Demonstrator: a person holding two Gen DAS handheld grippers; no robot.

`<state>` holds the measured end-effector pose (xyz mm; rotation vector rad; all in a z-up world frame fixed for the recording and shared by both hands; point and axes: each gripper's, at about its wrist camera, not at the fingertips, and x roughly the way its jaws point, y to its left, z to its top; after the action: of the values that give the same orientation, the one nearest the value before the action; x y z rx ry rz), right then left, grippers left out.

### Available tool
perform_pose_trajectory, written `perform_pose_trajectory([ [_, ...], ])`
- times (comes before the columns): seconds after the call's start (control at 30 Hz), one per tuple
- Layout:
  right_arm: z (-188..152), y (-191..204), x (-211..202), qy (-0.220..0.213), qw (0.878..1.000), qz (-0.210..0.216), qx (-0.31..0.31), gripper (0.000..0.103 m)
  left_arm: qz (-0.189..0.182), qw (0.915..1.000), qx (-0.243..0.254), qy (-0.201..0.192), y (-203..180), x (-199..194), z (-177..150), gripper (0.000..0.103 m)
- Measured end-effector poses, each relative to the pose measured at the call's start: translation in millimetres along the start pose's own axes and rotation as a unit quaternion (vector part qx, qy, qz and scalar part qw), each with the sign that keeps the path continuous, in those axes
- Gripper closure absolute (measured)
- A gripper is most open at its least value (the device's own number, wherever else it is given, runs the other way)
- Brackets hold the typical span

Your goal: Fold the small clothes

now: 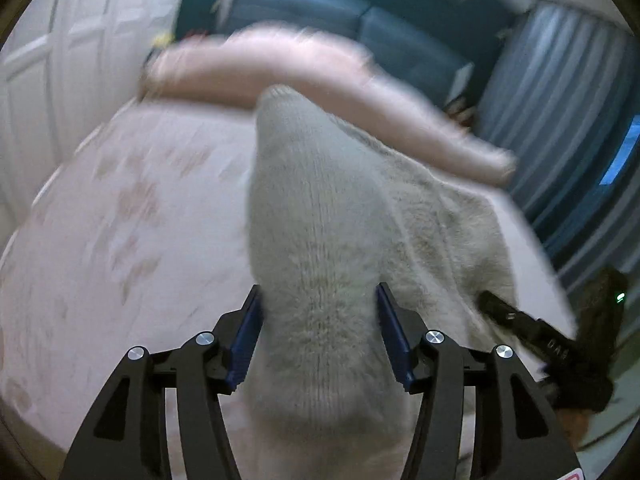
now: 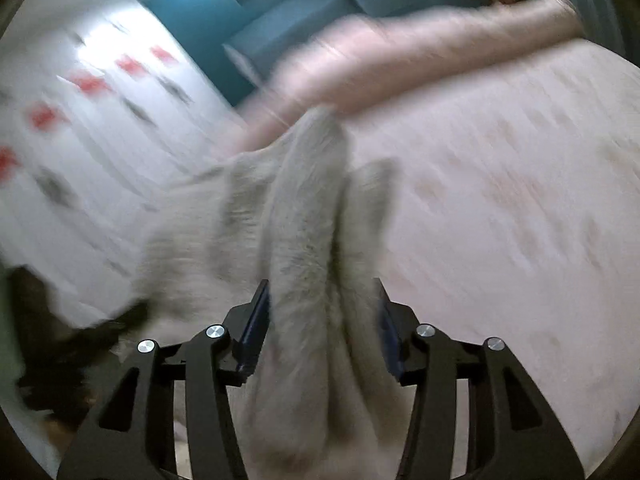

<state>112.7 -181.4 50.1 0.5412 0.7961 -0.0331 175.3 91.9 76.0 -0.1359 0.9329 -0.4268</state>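
A pale grey fuzzy knit garment [image 1: 320, 216] hangs between both grippers over a bed. My left gripper [image 1: 319, 304] has a bunched fold of it between its blue pads, jaws partly apart and filled by cloth. My right gripper [image 2: 322, 300] holds another bunched part of the same garment [image 2: 304, 216] the same way. The right gripper also shows at the right edge of the left wrist view [image 1: 536, 332], at the garment's far side. Both views are motion-blurred.
A pale pink patterned bedsheet [image 1: 132, 216] lies below, also in the right wrist view [image 2: 500, 200]. A pink rolled bolster [image 1: 288, 76] lies at the bed's far end. A teal sofa [image 1: 360, 20], blue curtain [image 1: 560, 92] and white door [image 1: 60, 60] stand behind.
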Motion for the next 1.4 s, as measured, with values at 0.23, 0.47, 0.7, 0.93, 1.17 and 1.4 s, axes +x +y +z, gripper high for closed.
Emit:
perform_pose_trajectory([
  [0.23,-44,-25,1,0.041,0.999,-0.032,0.013,0.066,0.038,0.9978,-0.033,0.045,47,18,-57,0.059],
  [0.47,-33,40,19,0.037,0.994,-0.04,-0.091,0.067,0.051,0.9983,0.012,0.026,8,20,-46,0.056],
  [0.7,-80,13,70,0.1,0.979,-0.119,-0.13,0.062,0.09,0.9915,-0.014,0.092,31,69,-78,0.048],
  [0.93,-50,10,56,0.101,0.99,-0.068,-0.073,0.054,0.056,0.9953,-0.038,0.069,35,51,-70,0.047],
  [1.17,-11,-8,102,0.105,0.993,-0.061,-0.013,0.034,-0.017,0.9891,-0.138,0.048,71,63,-27,0.024],
  [1.4,-3,-12,143,0.146,0.989,0.006,0.029,0.069,-0.088,0.9726,-0.194,0.093,84,120,-26,0.034],
])
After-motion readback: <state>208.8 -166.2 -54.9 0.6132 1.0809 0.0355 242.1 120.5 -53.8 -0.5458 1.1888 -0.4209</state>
